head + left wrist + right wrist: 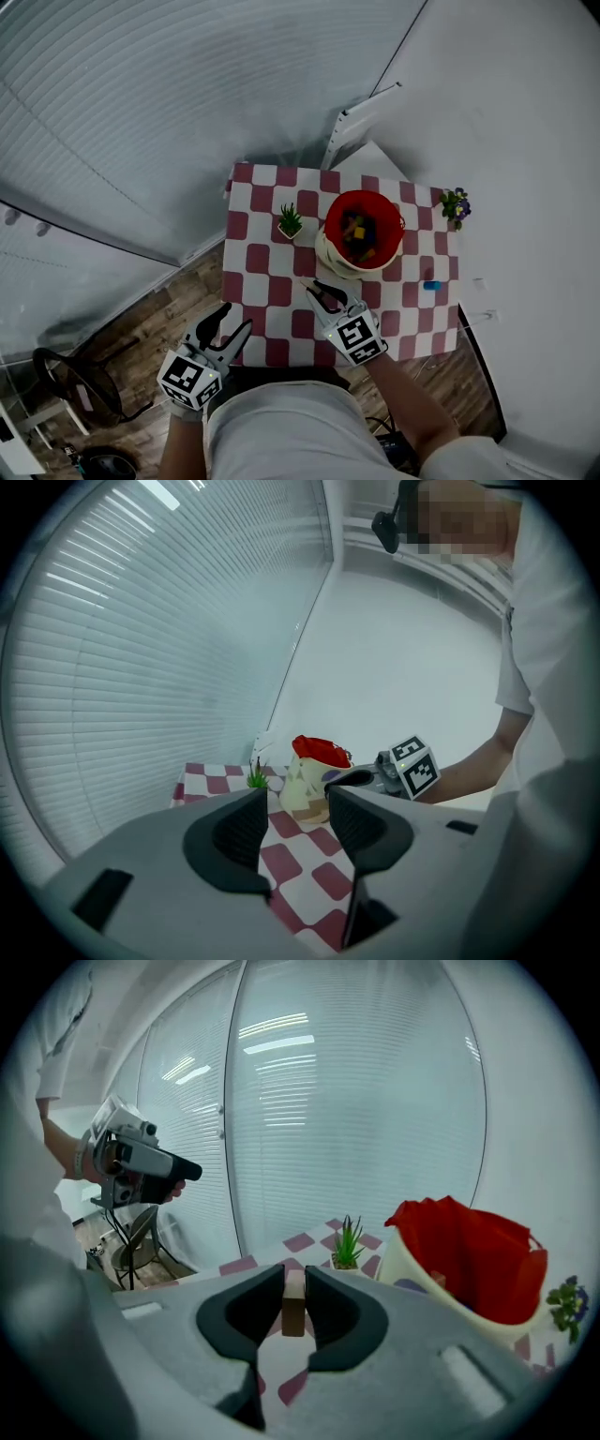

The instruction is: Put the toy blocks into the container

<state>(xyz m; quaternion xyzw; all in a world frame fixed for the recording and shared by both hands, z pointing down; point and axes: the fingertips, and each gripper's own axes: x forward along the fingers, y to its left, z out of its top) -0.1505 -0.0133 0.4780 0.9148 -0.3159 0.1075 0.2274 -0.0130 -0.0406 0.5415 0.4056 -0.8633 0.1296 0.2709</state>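
A cream container with a red liner [364,232] stands on the checkered table [272,281], with several coloured blocks inside. My right gripper [322,292] hovers over the table just in front of the container, shut on a brown wooden block [293,1303]. The container's red liner [469,1251] rises to its right in the right gripper view. My left gripper [234,328] is at the table's near left edge, open and holding nothing. A small blue block [430,285] lies on the table's right side. The container [314,772] also shows ahead of the left gripper [295,822].
A small green potted plant [290,222] stands left of the container. A purple-flowered plant [456,205] sits at the table's far right corner. A chair [70,380] stands on the wooden floor at the lower left. Window blinds run along the far left.
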